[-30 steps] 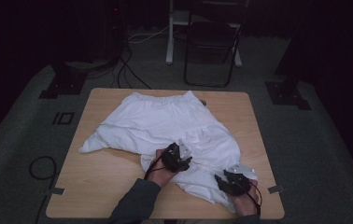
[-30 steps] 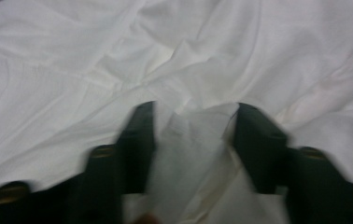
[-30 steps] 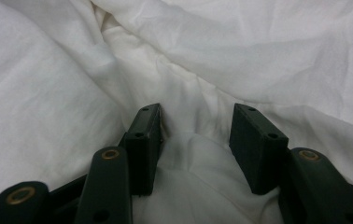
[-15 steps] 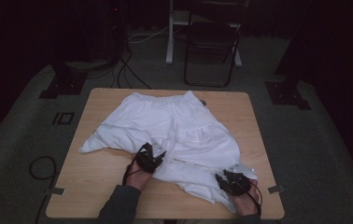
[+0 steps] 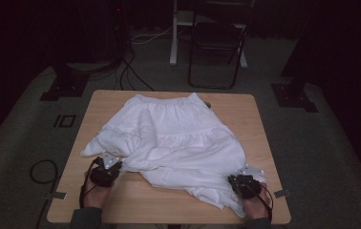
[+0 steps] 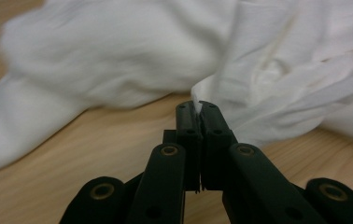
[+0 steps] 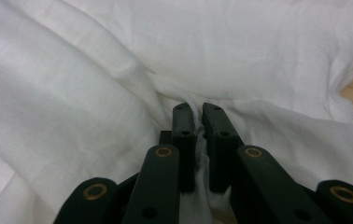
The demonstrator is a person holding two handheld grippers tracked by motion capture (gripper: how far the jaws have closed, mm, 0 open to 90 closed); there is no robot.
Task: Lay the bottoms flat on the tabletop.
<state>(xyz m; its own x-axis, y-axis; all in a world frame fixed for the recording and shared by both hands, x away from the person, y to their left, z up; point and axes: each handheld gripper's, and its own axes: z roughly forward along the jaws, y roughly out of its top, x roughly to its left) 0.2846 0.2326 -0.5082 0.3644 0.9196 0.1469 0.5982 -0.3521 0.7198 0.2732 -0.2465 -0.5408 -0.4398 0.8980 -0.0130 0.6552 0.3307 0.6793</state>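
- A white skirt (image 5: pixel 178 138) lies crumpled on the table (image 5: pixel 260 129), waistband toward the far edge, hem spread toward the person.
- The left gripper (image 5: pixel 106 171) sits at the near left, at the skirt's left hem corner. In the left gripper view its jaws are pressed together with a thin tip of cloth (image 6: pixel 197 95) caught between them.
- The right gripper (image 5: pixel 243 183) sits at the near right, on the hem there. Its jaws have just been closing, and in the right gripper view they pinch a gathered fold of skirt (image 7: pixel 198 135) between the pads.
- The relation that counts: the skirt lies ahead of both grippers, away from the person, and the hem runs left to right between the two grips.
- That hem line sags and bunches in the middle, so there is slack between the hands.
- Judgement: the next move is likely to draw the hands apart along the hem, or lift and pull toward the person, to flatten the cloth.
- Risk, as a judgement: the left pinch holds only a thin tip, so it could slip under tension sooner than the right.
- Each hand is nearest its own corner; neither needs to cross.
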